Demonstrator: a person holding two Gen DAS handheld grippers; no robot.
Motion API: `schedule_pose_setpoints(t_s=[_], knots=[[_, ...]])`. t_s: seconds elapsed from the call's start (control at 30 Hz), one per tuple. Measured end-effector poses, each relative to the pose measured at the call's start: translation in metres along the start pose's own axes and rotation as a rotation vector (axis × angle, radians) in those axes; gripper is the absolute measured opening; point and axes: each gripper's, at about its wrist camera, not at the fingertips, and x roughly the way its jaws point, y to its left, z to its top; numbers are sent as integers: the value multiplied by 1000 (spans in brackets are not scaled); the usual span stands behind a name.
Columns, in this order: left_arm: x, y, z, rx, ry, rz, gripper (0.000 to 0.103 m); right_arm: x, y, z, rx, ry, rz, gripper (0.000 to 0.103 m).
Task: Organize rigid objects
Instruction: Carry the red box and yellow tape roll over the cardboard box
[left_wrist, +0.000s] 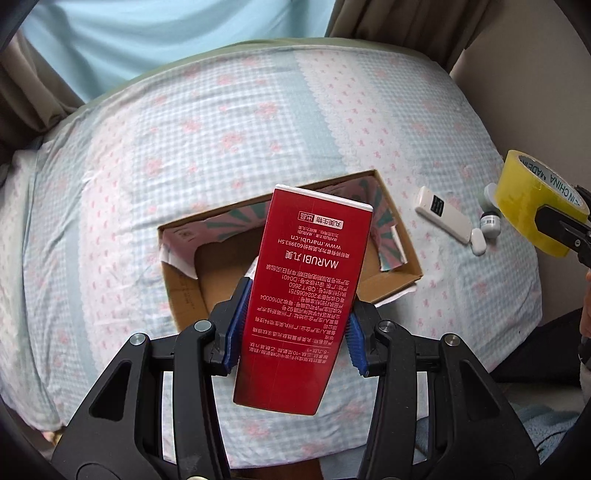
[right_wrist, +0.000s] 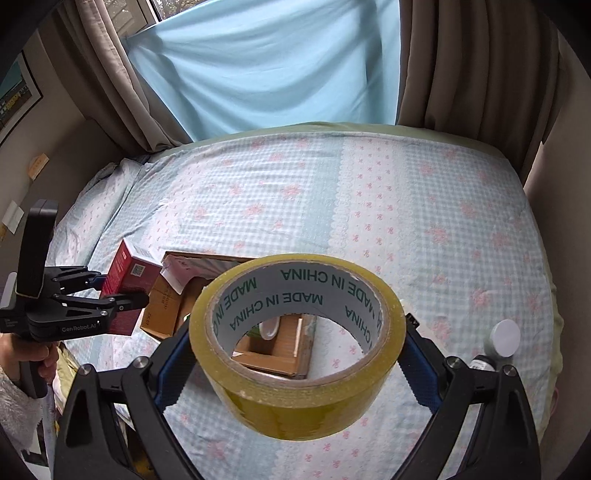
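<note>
My left gripper (left_wrist: 295, 328) is shut on a red carton (left_wrist: 314, 280) with white print, its blue pads pressing both long sides. The carton hangs tilted over an open cardboard box (left_wrist: 181, 291) that lies on the bed. In the right wrist view, my right gripper (right_wrist: 297, 332) holds a yellow tape roll (right_wrist: 295, 398) across its width between the blue pads, above the bed. The left gripper (right_wrist: 122, 290), the red carton (right_wrist: 129, 271) and the cardboard box (right_wrist: 162, 299) show at the left there. The tape roll (left_wrist: 528, 210) and right gripper (left_wrist: 565, 229) appear at the left view's right edge.
A white remote (left_wrist: 441, 212), a small white-capped bottle (left_wrist: 489, 218) and a small white piece (left_wrist: 477, 242) lie on the checked bedsheet (left_wrist: 184, 155) right of the box. The bottle (right_wrist: 504, 338) shows by my right finger. Brown curtains (right_wrist: 122, 74) and pale blue cloth (right_wrist: 258, 66) hang behind.
</note>
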Motion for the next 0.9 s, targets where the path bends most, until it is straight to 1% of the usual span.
schedule_pose_setpoints(t_s=[0.17, 0.27, 0.5, 0.63, 0.73, 0.83, 0.9], knots=[[19, 43, -10, 15, 31, -16, 42, 26, 38, 0, 63, 43, -8, 95], [34, 64, -12, 27, 50, -21, 42, 47, 54, 0, 103, 82, -21, 95], [81, 100, -10, 17, 95, -37, 42, 113, 70, 5, 169, 184, -42, 95], [111, 109, -3, 17, 119, -41, 42, 153, 75, 12, 152, 244, -70, 95], [132, 107, 4, 44, 139, -32, 38, 184, 77, 20, 120, 292, -93, 95], [152, 103, 6, 68, 152, -53, 38, 224, 76, 25, 120, 405, -88, 95], [164, 100, 6, 79, 164, -55, 38, 245, 79, 26, 114, 447, -89, 95]])
